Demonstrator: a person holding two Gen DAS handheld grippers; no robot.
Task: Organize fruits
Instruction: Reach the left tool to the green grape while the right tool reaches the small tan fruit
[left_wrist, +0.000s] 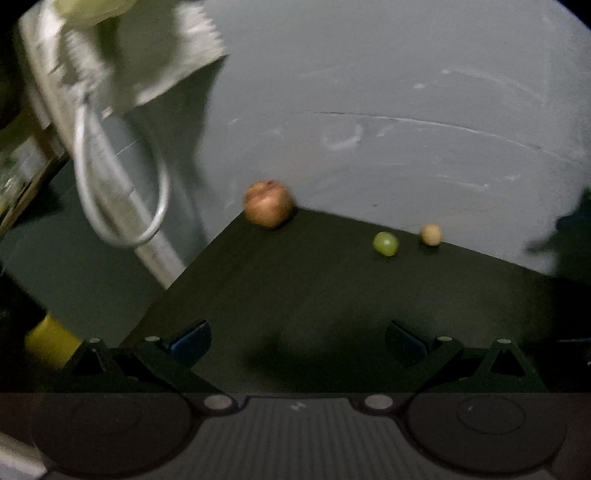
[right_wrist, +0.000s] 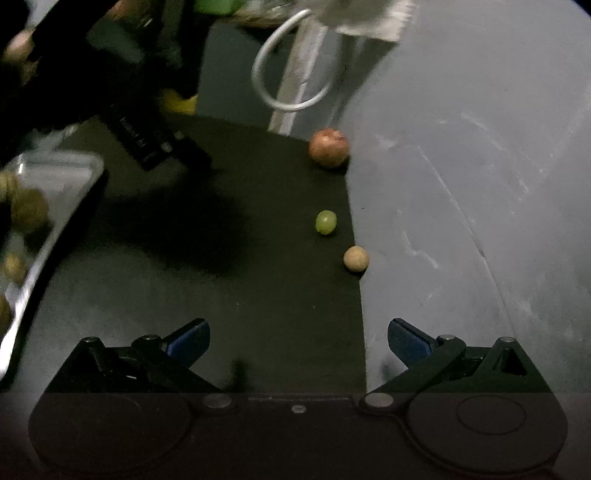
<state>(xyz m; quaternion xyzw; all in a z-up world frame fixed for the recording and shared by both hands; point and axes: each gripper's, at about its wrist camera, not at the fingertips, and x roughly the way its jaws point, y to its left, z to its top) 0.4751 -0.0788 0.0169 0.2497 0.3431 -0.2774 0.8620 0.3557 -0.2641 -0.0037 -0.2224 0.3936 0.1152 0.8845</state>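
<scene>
Three fruits lie on a dark mat (right_wrist: 258, 280) along its edge: a reddish-brown apple-like fruit (right_wrist: 328, 147), a green grape (right_wrist: 325, 222) and a small tan round fruit (right_wrist: 356, 259). They also show in the left wrist view: the reddish fruit (left_wrist: 268, 203), the grape (left_wrist: 385, 243) and the tan fruit (left_wrist: 430, 235). My right gripper (right_wrist: 298, 341) is open and empty, short of the tan fruit. My left gripper (left_wrist: 298, 341) is open and empty, well short of the fruits. It shows in the right wrist view as a dark blurred body (right_wrist: 147, 140).
A clear tray (right_wrist: 51, 206) with several brownish round fruits stands at the left of the mat. Grey scuffed floor (right_wrist: 461, 184) lies beyond the mat's edge. A metal ring (right_wrist: 291, 62) and white cloth (left_wrist: 147, 48) hang near a post. A yellow object (left_wrist: 51, 345) sits at left.
</scene>
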